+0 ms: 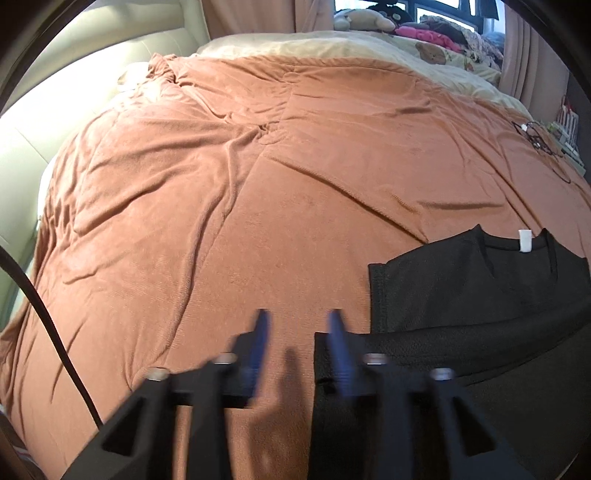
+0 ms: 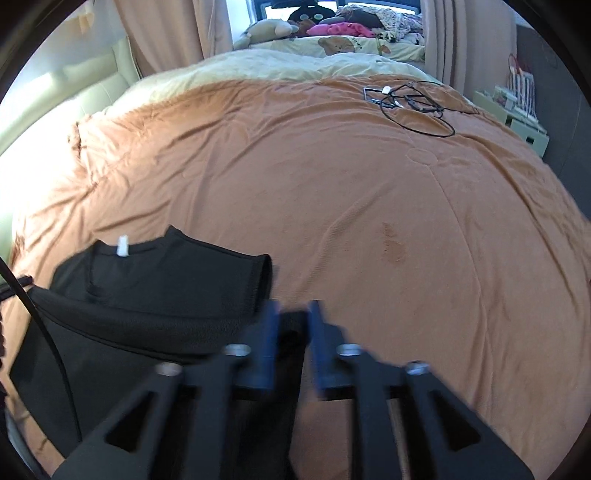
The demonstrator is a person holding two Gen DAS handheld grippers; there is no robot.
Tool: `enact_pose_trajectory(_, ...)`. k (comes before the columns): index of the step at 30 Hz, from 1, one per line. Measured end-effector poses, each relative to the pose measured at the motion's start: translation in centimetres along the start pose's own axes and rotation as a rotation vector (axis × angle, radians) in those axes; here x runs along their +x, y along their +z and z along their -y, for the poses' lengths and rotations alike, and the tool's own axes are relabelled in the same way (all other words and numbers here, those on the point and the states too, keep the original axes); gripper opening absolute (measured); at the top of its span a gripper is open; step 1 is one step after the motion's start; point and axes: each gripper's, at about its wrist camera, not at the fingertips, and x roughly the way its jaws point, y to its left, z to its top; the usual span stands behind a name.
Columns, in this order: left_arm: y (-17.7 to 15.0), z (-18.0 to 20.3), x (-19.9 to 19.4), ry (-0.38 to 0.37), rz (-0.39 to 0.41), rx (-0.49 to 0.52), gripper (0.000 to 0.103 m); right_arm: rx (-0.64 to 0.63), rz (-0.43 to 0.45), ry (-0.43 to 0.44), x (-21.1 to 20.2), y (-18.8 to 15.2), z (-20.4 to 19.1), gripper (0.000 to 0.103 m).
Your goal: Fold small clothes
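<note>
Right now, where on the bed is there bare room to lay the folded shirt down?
The orange blanket is bare between the black shirt and the tangled cables. It is crowded near the cables and around the stuffed toys.

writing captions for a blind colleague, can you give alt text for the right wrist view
The right gripper grips the edge of a black shirt lying on an orange blanket spread over a bed. Farther back, a tangle of black cable lies on the blanket, with stuffed toys by the window.
</note>
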Motion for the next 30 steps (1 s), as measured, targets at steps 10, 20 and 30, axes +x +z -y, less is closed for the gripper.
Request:
enact_pose_trajectory(10, -3.2, 2.4, -0.3, -0.044, -0.093, 0.268, 0.087, -0.213, -0.123, 0.018, 1.2, -2.0, -2.2, 0.078)
enact_pose_trajectory(20, -2.7, 2.4, 2.2, -0.013, -0.097, 0.277, 0.083, -0.254, -0.183, -0.074, 5.2, -2.8, -1.5, 0.073)
enact_pose_trajectory(30, 0.6, 2.6, 4.7, -0.097, -0.098, 0.232, 0.020, -0.223, -0.146, -0.005, 6.9, 0.0, -0.5, 0.013)
